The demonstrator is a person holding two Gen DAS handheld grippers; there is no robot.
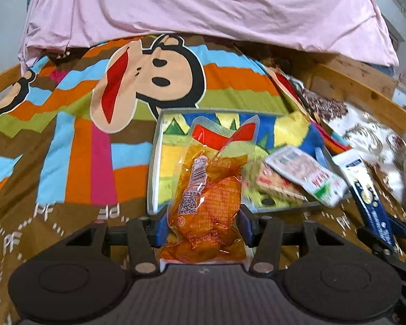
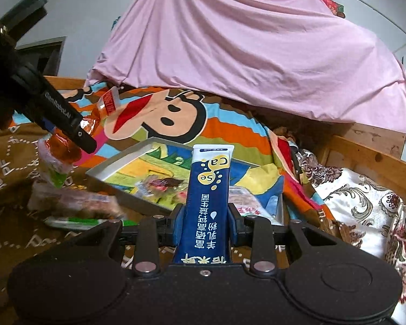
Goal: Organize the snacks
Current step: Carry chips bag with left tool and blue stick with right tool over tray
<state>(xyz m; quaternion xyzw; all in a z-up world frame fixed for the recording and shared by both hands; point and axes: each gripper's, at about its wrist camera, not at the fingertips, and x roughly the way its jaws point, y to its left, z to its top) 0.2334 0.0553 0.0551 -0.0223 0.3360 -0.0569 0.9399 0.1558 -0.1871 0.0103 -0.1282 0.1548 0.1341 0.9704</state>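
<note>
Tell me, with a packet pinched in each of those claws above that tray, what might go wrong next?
1. The orange snack pouch is soft and floppy in the left gripper; it could slip or land outside the tray.
2. The blue sachet in the right gripper stands tall and could snag on the tray wall.
3. Packets already crowd the tray's right side, so new ones might spill over.

The tall blue-and-white stick sachet (image 2: 207, 203) carries "Ca" and "Se" in yellow bubbles, with white Chinese characters running lengthwise. The brown patterned bedspread (image 1: 44, 214) repeats white "PF" lettering. The orange transparent snack pouch (image 1: 205, 187) bears a QR code and barcode; its print is unreadable.
</note>
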